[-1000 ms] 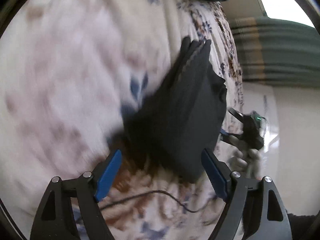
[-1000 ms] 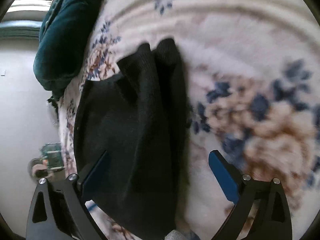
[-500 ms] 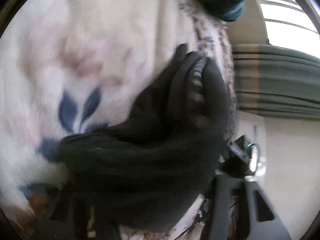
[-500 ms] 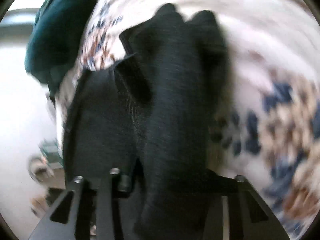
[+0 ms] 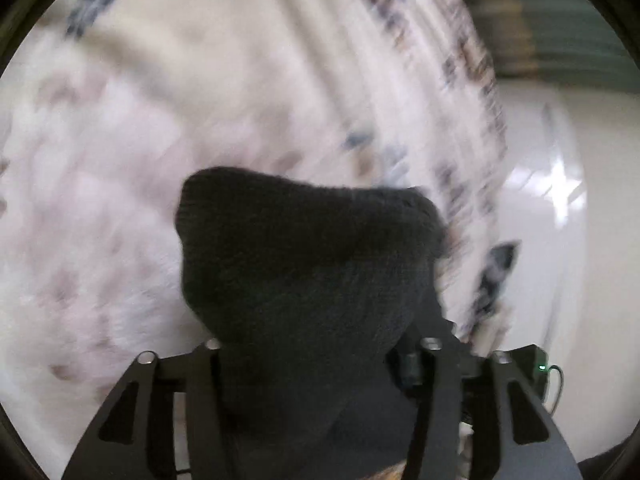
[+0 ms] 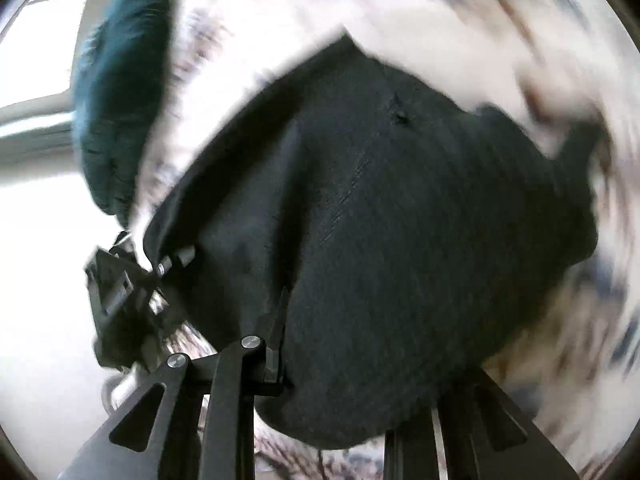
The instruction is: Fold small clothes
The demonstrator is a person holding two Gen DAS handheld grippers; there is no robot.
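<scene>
A dark knitted garment (image 5: 308, 264) fills the lower middle of the left wrist view, bunched up over a white floral blanket (image 5: 140, 120). My left gripper (image 5: 316, 364) is shut on the garment, and the cloth hides its fingertips. In the right wrist view the same dark garment (image 6: 420, 220) spreads wide across the frame, lifted off the blanket (image 6: 460, 8). My right gripper (image 6: 352, 364) is shut on the garment's near edge. The left gripper (image 6: 120, 280) shows at the left of the right wrist view, holding the other end.
A dark teal cushion (image 6: 116, 92) lies at the blanket's far edge. A pale glossy floor (image 5: 560, 240) runs beside the bed on the right. A green striped curtain (image 5: 568, 20) hangs behind. Both views are motion-blurred.
Both grippers went from open beside the flat garment to shut on it. The garment has been lifted and pulled up off the blanket, now bunched between them.
</scene>
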